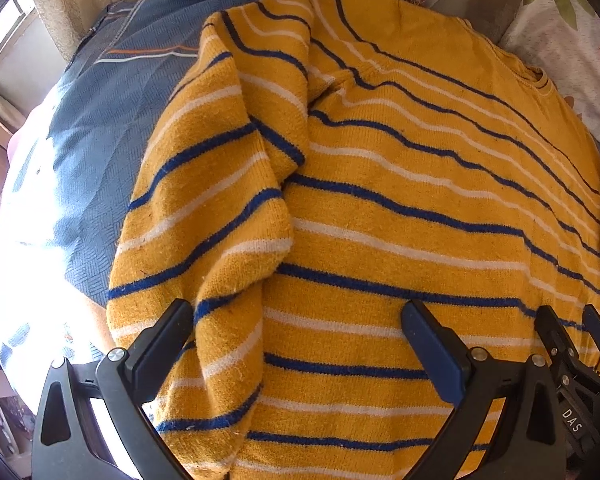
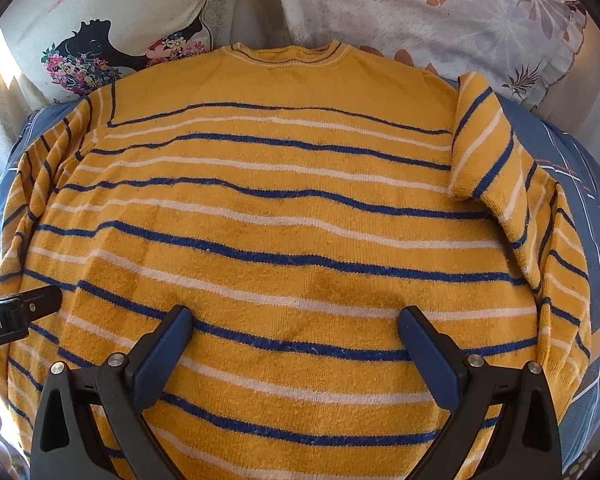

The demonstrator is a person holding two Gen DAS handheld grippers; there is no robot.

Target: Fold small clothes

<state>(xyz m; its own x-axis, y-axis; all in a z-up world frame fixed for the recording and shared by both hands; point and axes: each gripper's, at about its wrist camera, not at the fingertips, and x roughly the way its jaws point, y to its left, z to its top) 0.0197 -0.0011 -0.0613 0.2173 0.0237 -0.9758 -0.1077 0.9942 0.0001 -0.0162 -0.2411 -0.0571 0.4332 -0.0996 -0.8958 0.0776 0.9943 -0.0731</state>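
Pillows [image 2: 440, 20] crowd the sweater's [image 2: 280, 220] collar; near hem unobstructed.

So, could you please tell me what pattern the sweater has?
The sweater is mustard yellow with thin blue and white horizontal stripes, clearest in the right wrist view.

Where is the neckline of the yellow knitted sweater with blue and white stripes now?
In the right wrist view, the neckline lies at the top centre, at the far edge of the yellow knitted sweater, next to the floral pillows.

One striped sweater [image 2: 284, 216] with two sleeves, one blue bedspread [image 1: 88, 152], two floral pillows [image 2: 440, 12], and two grippers: left [image 1: 296, 332], right [image 2: 296, 336].
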